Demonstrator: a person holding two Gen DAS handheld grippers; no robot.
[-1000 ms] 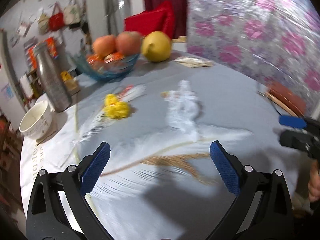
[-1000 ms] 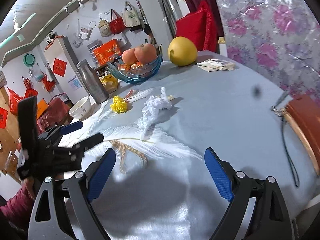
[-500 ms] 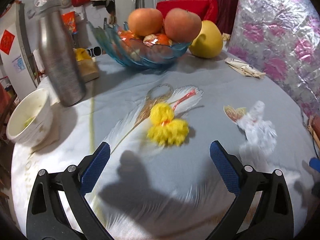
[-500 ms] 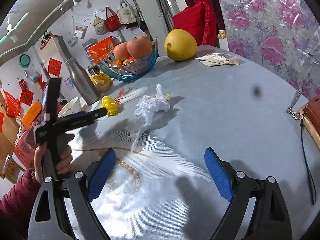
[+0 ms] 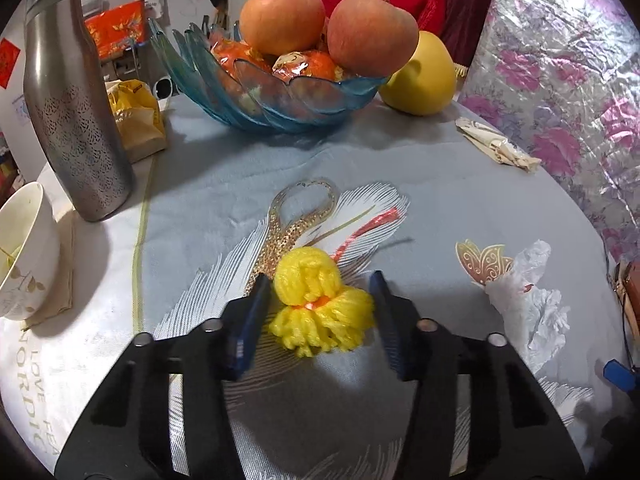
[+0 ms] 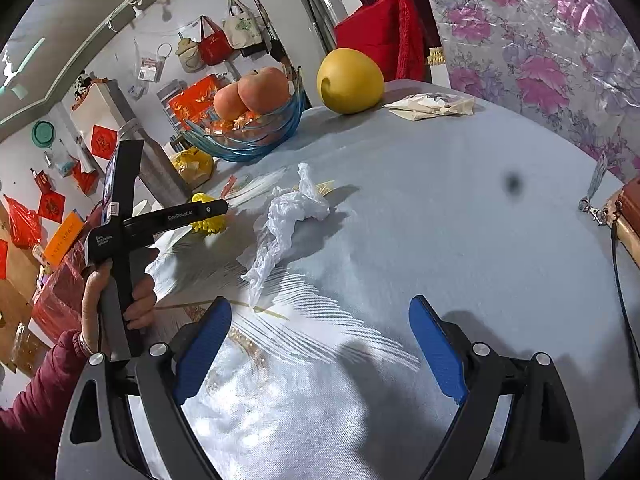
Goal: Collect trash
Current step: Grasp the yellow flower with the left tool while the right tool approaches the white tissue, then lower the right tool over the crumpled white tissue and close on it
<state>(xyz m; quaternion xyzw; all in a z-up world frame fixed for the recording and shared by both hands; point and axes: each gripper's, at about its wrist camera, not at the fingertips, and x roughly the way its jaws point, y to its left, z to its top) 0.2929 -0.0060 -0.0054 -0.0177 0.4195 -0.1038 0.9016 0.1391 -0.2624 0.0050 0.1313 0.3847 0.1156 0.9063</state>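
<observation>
A yellow foam fruit net lies on the grey feather-print tablecloth. My left gripper straddles the net; its jaws are closing and both blue pads touch the net's sides. The right wrist view shows the same net under the left gripper, which a hand in a dark red sleeve holds. A crumpled white plastic bag lies just right of the net, also seen at the right of the left wrist view. My right gripper hovers open short of the bag, with nothing between its fingers.
A blue glass fruit bowl with apples and a yellow pomelo stand at the back. A steel flask and a white bowl are at the left. A folded paper packet lies back right, a brown purse at the right edge.
My left gripper swung left from the white bag to the yellow net, came down, and its jaws closed in onto the net. The right gripper barely shifted.
</observation>
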